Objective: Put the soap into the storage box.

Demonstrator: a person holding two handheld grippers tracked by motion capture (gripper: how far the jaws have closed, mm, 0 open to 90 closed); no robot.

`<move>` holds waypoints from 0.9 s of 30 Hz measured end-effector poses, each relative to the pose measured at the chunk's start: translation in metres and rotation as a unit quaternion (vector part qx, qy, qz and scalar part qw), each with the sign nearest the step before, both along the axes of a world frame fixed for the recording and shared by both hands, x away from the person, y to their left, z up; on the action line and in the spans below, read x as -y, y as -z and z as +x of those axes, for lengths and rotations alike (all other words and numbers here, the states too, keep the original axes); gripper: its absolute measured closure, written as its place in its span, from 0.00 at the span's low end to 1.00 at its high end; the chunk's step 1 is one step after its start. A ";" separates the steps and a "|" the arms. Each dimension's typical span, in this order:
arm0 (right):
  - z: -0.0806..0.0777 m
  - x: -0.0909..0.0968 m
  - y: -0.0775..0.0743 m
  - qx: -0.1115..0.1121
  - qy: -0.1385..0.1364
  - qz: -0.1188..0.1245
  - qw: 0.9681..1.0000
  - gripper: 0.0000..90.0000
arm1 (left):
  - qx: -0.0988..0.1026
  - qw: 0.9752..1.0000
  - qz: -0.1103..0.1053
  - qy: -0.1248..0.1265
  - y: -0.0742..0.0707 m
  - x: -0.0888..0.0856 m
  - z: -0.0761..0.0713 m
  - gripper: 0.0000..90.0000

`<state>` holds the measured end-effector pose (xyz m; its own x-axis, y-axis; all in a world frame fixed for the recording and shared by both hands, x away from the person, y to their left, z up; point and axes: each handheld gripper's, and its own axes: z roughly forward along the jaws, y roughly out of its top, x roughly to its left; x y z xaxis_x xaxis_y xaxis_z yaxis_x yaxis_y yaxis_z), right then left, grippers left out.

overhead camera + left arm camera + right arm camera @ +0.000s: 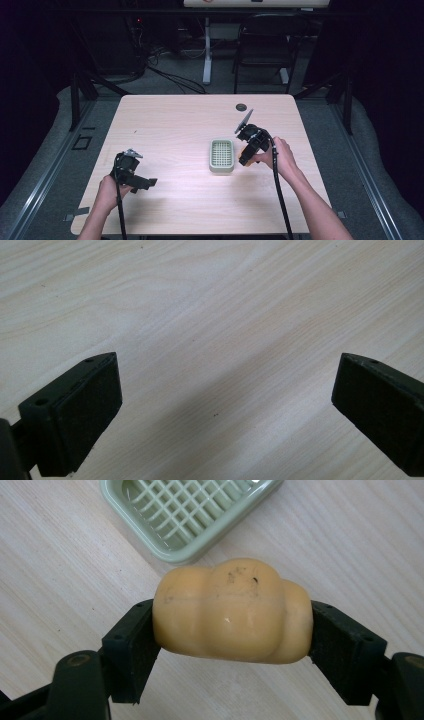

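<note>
Orange soap bar (232, 611) is already pinched in the right gripper (232, 630), just beside the green soap dish (221, 155) mid-table; setting it in looks left to do. Left gripper (225, 405) rests spread near the front-left corner.

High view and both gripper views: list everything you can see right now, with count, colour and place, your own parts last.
soap bar: one, pale orange, clamped between the right gripper's jaws, just beside the soap dish
soap dish: one, pale green with a grid insert, on the table right of centre, nothing in it
table: one, light wood
cable port: one, dark, at the table's far edge
folding chair: one, black, on the floor beyond the table
left gripper: one, black, jaws wide apart over bare wood, near left of the table
right gripper: one, black, shut on the soap bar
hands: two, one on each gripper
</note>
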<state>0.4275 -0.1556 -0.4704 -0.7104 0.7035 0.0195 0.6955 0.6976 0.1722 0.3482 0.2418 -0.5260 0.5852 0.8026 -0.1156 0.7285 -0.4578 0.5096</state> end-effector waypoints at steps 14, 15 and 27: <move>0.009 -0.013 -0.009 0.005 -0.007 0.007 1.000 0.28 | -0.001 1.000 0.001 0.000 0.000 0.000 0.000 0.00; 0.010 -0.015 -0.009 0.003 -0.010 0.006 1.000 0.28 | -0.001 1.000 0.001 -0.001 0.000 -0.001 0.001 0.00; 0.016 -0.030 -0.006 -0.002 -0.016 0.010 1.000 0.28 | -0.003 1.000 0.002 0.003 0.000 0.000 0.001 0.00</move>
<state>0.4434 -0.1257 -0.4643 -0.7323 0.6801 0.0356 0.6738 0.7159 0.1829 0.3490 0.2414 -0.5263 0.5894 0.7994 -0.1163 0.7286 -0.4640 0.5038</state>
